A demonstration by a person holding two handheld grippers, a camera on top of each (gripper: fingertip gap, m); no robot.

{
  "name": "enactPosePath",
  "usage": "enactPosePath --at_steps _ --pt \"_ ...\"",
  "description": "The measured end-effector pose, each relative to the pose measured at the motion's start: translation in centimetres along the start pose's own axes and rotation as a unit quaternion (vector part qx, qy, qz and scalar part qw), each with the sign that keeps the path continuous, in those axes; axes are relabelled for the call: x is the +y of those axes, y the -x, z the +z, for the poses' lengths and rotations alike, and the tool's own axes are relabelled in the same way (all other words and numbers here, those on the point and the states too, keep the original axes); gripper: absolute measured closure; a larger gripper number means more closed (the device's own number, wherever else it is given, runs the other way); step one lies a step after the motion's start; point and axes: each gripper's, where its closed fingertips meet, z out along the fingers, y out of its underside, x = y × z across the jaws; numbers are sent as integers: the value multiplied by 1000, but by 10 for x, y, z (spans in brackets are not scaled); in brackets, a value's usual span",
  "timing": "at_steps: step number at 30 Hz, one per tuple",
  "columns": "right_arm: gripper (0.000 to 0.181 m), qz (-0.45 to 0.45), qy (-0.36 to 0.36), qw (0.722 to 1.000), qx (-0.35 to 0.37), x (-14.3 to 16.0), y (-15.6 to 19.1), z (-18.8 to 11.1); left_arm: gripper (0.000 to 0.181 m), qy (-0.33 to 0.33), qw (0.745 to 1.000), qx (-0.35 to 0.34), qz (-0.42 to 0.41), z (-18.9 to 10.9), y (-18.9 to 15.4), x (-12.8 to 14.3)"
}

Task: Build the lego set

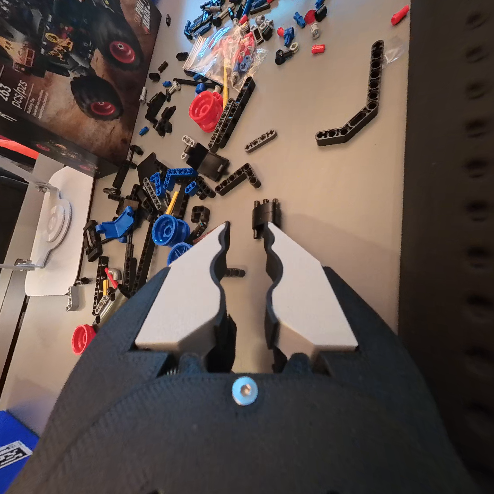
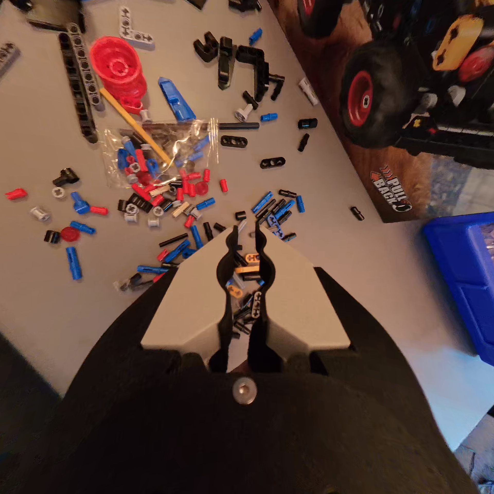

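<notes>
Loose Lego Technic parts lie across a grey table (image 1: 334, 187). My left gripper (image 1: 248, 226) is open and empty, low over the table. A small black pin-and-connector assembly (image 1: 266, 213) sits right at its right fingertip. A black L-beam (image 1: 238, 179) and a long bent black beam (image 1: 369, 101) lie beyond it. My right gripper (image 2: 246, 227) hovers over a pile of blue and black pins (image 2: 278, 208) with its jaws only narrowly apart. Nothing is clearly held between them. Small orange and grey parts (image 2: 250, 263) show through the gap.
The set's box (image 1: 66, 80) lies at the left, and shows at the upper right in the right wrist view (image 2: 401, 107). There is a clear bag of pins (image 2: 160, 149), red wheel hubs (image 1: 205, 111), blue wheel hubs (image 1: 168, 230), a blue bin (image 2: 467, 280), and a dark surface past the table's right edge (image 1: 449, 213). My hands' fingertips stand some 30 cm from each other.
</notes>
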Motion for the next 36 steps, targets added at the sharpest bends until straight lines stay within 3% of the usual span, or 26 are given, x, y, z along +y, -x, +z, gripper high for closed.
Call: enactPosePath --at_steps 16,24,29,36 --pt "176 50 15 997 -51 -7 -13 39 158 -4 1000 5 -6 0 0 0" --pt "180 35 -8 998 -44 -17 -7 33 157 -14 1000 -4 -10 -1 4 -3" --pt "179 19 -93 993 -68 -63 20 -2 156 -61 996 -61 -13 -14 24 -21" --pt "179 -7 -239 947 -214 -156 122 -44 151 -117 978 -168 33 -39 48 -49"
